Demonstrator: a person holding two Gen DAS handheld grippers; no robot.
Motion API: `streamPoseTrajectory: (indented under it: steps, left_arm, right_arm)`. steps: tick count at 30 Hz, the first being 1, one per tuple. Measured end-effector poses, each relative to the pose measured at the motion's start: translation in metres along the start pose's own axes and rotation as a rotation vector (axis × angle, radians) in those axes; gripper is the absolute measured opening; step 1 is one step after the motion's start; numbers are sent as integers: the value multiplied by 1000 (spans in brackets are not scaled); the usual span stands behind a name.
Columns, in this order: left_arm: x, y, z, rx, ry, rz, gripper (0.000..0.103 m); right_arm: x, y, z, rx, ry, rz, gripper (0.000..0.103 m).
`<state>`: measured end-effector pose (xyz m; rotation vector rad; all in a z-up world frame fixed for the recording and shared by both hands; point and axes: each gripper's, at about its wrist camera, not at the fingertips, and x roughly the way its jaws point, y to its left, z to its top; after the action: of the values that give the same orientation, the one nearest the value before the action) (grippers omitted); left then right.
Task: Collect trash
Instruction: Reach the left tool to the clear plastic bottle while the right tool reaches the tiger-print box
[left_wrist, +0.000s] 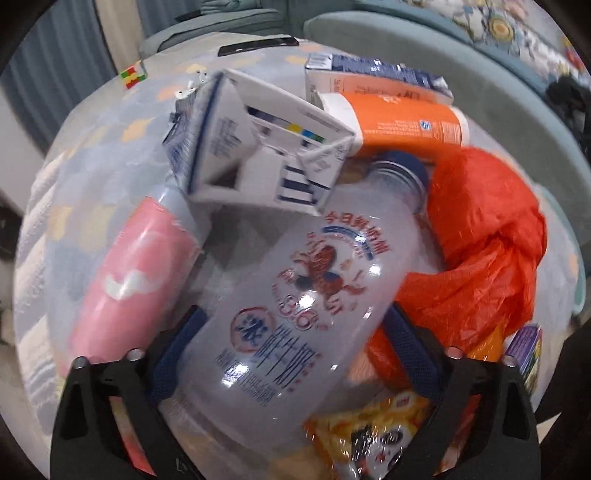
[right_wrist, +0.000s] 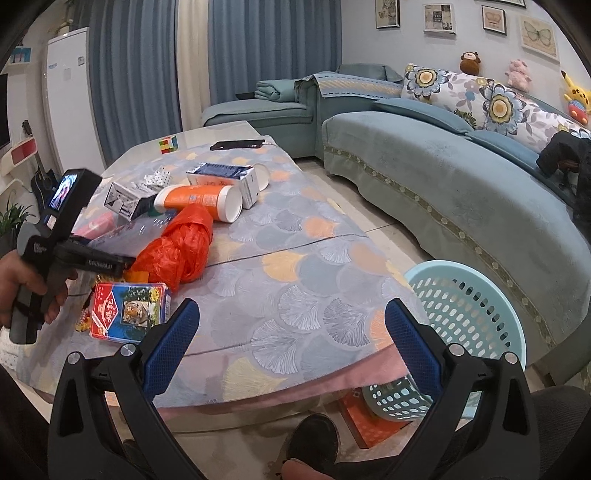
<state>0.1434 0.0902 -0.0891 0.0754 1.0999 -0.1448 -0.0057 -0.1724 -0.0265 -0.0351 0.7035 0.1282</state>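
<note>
On the patterned tablecloth (right_wrist: 295, 258), the trash lies in a heap toward the left side of the table. At the far left of the left wrist view a pink-labelled bottle (left_wrist: 136, 273) lies on its side, just beside a translucent milk bottle (left_wrist: 295, 302) with a blue cap. The left gripper (left_wrist: 291, 350) has its blue pads against both sides of this milk bottle, clamped on its body. A white and blue milk carton (left_wrist: 255, 147) rests tilted over the bottle's upper part, with an orange cup (left_wrist: 402, 122) and a second carton (left_wrist: 373, 79) behind it. A crumpled orange plastic bag (left_wrist: 484, 243) touches the bottle's right side, and a yellow snack wrapper (left_wrist: 373, 428) lies below it. In the right wrist view, the right gripper (right_wrist: 291, 343) hovers spread wide with nothing between its fingers, above the table's near edge. A light blue perforated basket (right_wrist: 469, 317) stands on the floor to the right, between table and sofa (right_wrist: 461, 192).
</note>
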Motion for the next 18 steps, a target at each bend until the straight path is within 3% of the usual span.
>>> streamPoseTrajectory:
  steps: [1,3,5,12,18]
  left_arm:
    - [-1,2,0,-12,-8,0,83]
    - [-5,2,-1,-19,-20,13,66]
    - [-11,3,-3,-27,-39,-10,62]
    - [-65,6,-9,-100,-186,-49,58]
    - [-122,13,-28,-158,-311,-61,57]
  right_arm:
    - [1,1,-1,-10,0,0,95]
    - [1,5,-2,-28,-7,0,95]
    - [3,12,-3,-54,-12,14,95]
    - [16,43,-11,-38,59,165,95]
    - [24,85,-22,-74,61,266,95]
